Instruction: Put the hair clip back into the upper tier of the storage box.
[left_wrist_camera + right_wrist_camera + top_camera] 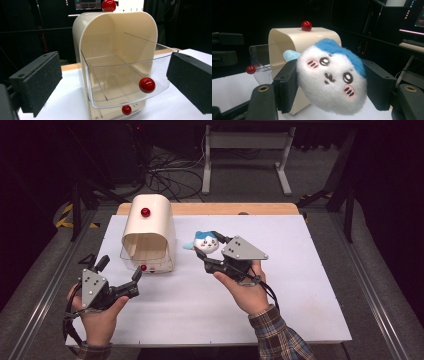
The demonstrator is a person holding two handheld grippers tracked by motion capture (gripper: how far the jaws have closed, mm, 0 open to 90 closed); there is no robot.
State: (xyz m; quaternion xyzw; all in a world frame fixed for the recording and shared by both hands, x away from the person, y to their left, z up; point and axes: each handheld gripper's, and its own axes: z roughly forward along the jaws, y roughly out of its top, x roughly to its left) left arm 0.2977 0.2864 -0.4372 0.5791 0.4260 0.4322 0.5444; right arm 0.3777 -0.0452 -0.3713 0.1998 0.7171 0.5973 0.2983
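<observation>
White desk set in a dark room, cables on the floor.
A white-and-blue plush toy is pinched by the right tool; at its 9 o'clock, the cream bread-bin-shaped box is faced by the spread left tool.

A white worktop lies on a wooden tabletop whose far edge shows as a light strip. Grey carpet floor surrounds the table. Beyond the far edge, a tangle of black cables lies on the floor beside a white metal frame (two legs, one crossbar). Yellow-black hazard tape marks the floor off the far left corner. The room behind is dark, with lit monitors.
</observation>
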